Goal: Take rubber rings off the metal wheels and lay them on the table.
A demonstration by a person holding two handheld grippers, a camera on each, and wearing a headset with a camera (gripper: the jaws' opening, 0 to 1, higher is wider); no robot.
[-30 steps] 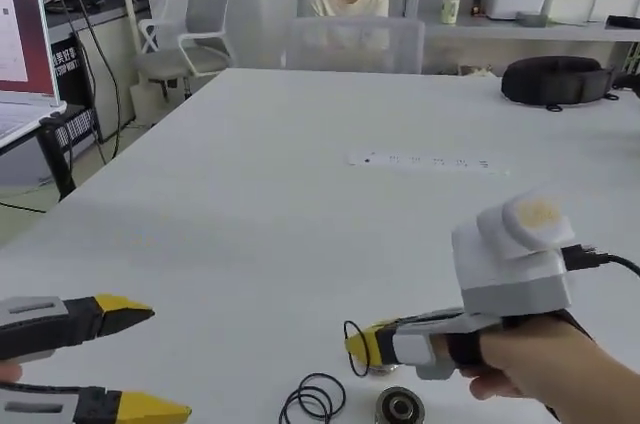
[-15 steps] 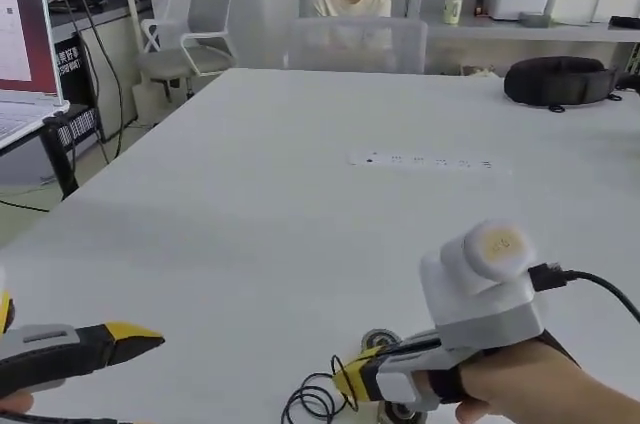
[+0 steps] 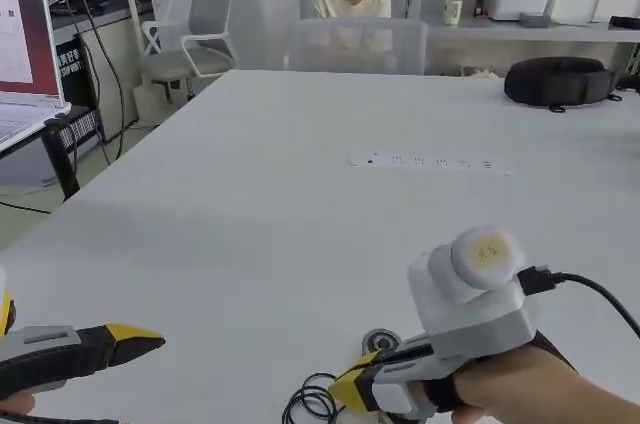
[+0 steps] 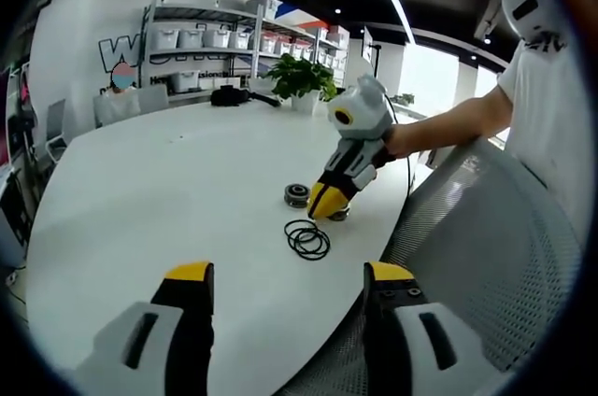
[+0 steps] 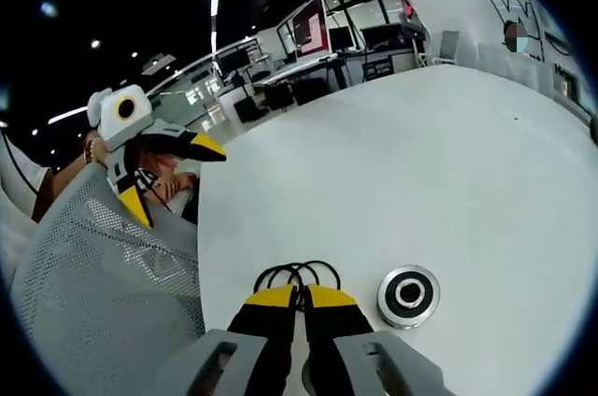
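Note:
My right gripper [image 3: 348, 392] sits low over the table's near edge, jaws shut on a thin black rubber ring [image 5: 301, 274] that touches a small pile of loose black rings [image 3: 308, 402]. A metal wheel [image 3: 381, 341] lies just behind its tips, to their right in the right gripper view [image 5: 408, 295]. In the left gripper view the rings [image 4: 307, 239] lie ahead, and a second wheel [image 4: 337, 214] sits partly hidden under the right gripper [image 4: 324, 202], near the first wheel [image 4: 297, 194]. My left gripper [image 4: 290, 275] is open and holds nothing, off to the left, with one finger [image 3: 110, 342] in the head view.
The white table [image 3: 300, 194] stretches far ahead, with a flat power strip [image 3: 430, 160] at mid-table and a black cushion [image 3: 556, 80] at the far right. A mesh chair back [image 5: 103, 265] is close to the near edge. A person sits at the far end.
My right gripper has come down and left with the ring, from above the wheel to the ring pile. The left gripper has dropped lower in the head view.

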